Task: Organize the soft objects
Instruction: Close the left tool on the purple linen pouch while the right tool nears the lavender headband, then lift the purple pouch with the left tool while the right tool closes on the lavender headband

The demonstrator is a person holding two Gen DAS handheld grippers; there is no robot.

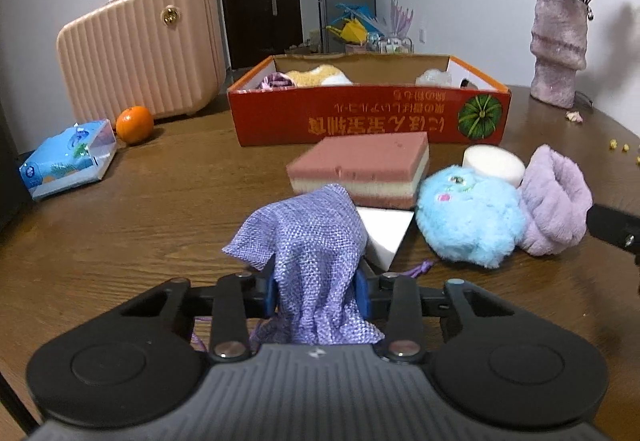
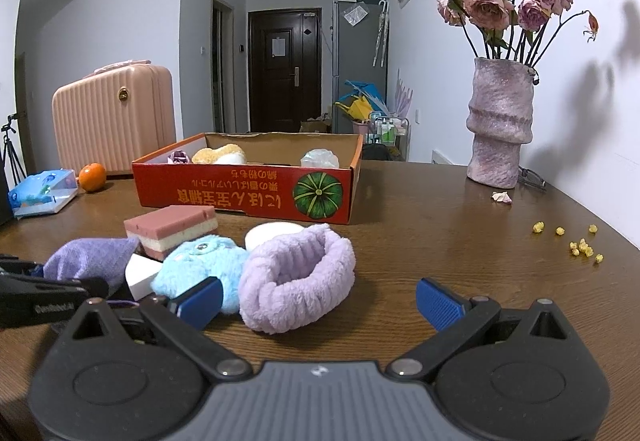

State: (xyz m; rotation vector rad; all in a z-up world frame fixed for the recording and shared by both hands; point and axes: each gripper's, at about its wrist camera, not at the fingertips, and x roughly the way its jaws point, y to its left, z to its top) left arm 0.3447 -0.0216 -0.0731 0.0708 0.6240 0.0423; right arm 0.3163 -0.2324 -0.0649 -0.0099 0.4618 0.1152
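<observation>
Pinching purple pouch (image 1: pixel 308 241), left tongs (image 1: pixel 316 291); right tongs (image 2: pixel 318 301) spread wide beside headband (image 2: pixel 298 277).

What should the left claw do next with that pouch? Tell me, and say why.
Probably lift and carry it to the red box. The left claw is shut on the purple mesh pouch, and the box ahead already holds soft items.
</observation>
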